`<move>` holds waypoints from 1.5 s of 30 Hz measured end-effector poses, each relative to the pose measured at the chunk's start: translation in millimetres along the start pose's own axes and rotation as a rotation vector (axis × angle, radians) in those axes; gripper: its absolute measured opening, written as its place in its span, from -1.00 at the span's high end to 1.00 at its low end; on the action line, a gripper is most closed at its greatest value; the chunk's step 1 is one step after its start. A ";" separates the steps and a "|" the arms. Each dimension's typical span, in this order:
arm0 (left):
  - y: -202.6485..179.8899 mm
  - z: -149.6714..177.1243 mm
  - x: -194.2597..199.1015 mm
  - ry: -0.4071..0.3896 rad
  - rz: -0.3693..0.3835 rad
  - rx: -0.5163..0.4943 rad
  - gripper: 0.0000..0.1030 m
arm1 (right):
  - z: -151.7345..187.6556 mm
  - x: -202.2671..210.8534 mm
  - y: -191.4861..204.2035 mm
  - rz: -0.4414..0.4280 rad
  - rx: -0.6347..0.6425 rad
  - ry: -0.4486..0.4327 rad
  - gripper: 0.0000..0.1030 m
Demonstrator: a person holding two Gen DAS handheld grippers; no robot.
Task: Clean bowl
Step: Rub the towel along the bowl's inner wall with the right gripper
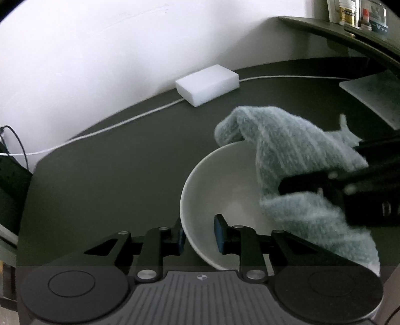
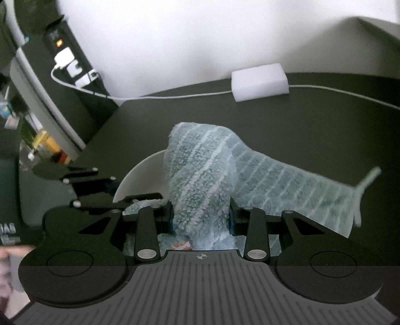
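Note:
A white bowl (image 1: 215, 180) stands on the dark table, and my left gripper (image 1: 199, 236) is shut on its near rim, one pad inside and one outside. A pale blue striped cloth (image 1: 295, 160) drapes over the bowl's right side and rim. My right gripper (image 2: 201, 220) is shut on a bunched fold of that cloth (image 2: 200, 175) and holds it over the bowl (image 2: 142, 172). In the left wrist view the right gripper (image 1: 350, 192) comes in from the right, blurred. In the right wrist view the left gripper (image 2: 107, 190) sits at the bowl's left rim.
A white sponge block (image 1: 207, 85) lies by the wall with a white cable (image 1: 100, 130) running beneath it. A paper sheet (image 1: 375, 95) lies at the far right below a shelf with jars (image 1: 350, 12). A power strip (image 2: 67, 57) hangs left of the table.

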State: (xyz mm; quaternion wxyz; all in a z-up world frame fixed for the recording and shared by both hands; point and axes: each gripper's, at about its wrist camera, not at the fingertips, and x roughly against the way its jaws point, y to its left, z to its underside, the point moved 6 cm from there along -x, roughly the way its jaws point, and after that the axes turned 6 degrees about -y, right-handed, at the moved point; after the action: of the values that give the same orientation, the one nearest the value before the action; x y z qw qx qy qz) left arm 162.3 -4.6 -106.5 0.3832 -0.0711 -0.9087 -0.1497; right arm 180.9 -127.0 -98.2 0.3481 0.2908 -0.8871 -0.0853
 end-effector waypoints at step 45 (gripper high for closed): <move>5.6 1.6 -4.6 -0.023 0.000 0.023 0.37 | -5.4 -2.4 14.7 0.087 0.076 -0.008 0.28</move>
State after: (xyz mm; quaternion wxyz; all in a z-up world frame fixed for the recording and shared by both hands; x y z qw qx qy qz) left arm 165.8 1.1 -109.6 0.3737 -0.0686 -0.9146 -0.1382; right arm 179.1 -113.3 -90.4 0.3365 0.2648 -0.9029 -0.0376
